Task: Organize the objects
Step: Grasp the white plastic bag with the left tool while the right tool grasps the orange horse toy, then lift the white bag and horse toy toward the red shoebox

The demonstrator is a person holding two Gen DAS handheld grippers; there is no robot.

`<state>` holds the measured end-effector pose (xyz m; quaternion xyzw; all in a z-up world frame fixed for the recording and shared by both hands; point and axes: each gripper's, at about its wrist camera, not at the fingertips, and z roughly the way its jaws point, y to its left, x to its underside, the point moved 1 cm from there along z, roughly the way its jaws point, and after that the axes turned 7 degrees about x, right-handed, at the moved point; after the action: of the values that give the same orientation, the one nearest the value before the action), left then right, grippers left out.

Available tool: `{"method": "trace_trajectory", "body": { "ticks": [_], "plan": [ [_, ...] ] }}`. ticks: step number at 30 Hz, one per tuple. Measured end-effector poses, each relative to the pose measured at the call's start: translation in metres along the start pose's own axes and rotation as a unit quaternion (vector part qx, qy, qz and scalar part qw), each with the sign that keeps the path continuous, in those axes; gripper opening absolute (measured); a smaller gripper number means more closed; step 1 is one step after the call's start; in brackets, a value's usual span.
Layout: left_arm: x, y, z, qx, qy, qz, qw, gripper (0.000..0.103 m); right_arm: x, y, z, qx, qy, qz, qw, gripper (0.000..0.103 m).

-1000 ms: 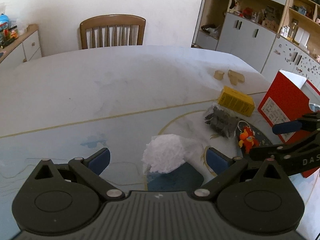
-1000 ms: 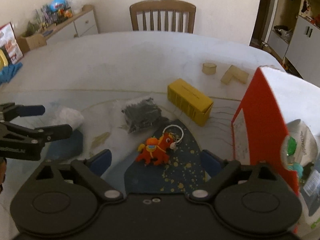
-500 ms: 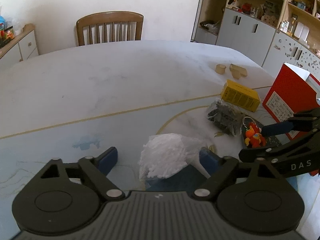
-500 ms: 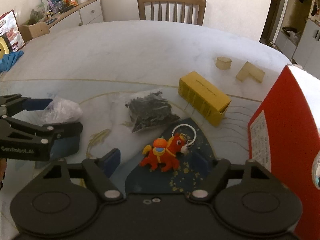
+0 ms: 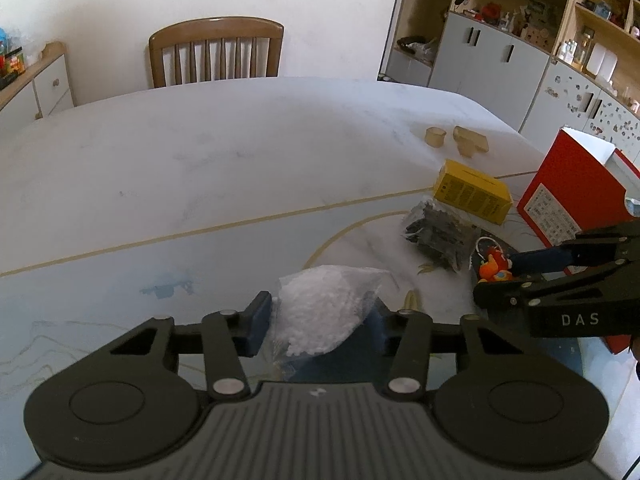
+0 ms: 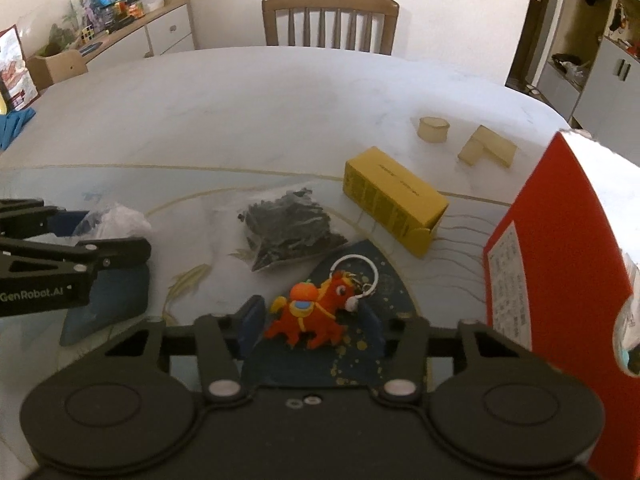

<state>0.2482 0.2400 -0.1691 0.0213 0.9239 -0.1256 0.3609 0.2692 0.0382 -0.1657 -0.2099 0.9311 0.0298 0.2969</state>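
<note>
So the left gripper [image 5: 318,320] is being closed around a clear bag of white granules [image 5: 324,312] that's lying on the table [image 5: 200,168]; the blue pads are sitting right against both sides of the bag, though a firm squeeze can't really be confirmed yet. Over on the other side, the right gripper [image 6: 310,322] is being closed on an orange toy horse keychain [image 6: 312,314], with the toy sitting between the pads on a dark blue patch of the tabletop print; whether it's actually being touched can't be told. A bag of dark bits [image 6: 286,232] is lying just behind the horse, a yellow box [image 6: 394,202] is lying past that, and a red box [image 6: 560,280] is standing at the right.
</note>
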Motion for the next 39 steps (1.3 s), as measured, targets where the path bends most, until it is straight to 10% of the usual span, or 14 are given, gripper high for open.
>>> {"method": "trace_trajectory", "body": {
  "ticks": [39],
  "plan": [
    [-0.038, -0.155, -0.099, 0.057, -0.021, 0.114, 0.9917, 0.042, 0.018, -0.064, -0.169, -0.047, -0.081, 0.007, 0.996, 0.041]
  ]
}}
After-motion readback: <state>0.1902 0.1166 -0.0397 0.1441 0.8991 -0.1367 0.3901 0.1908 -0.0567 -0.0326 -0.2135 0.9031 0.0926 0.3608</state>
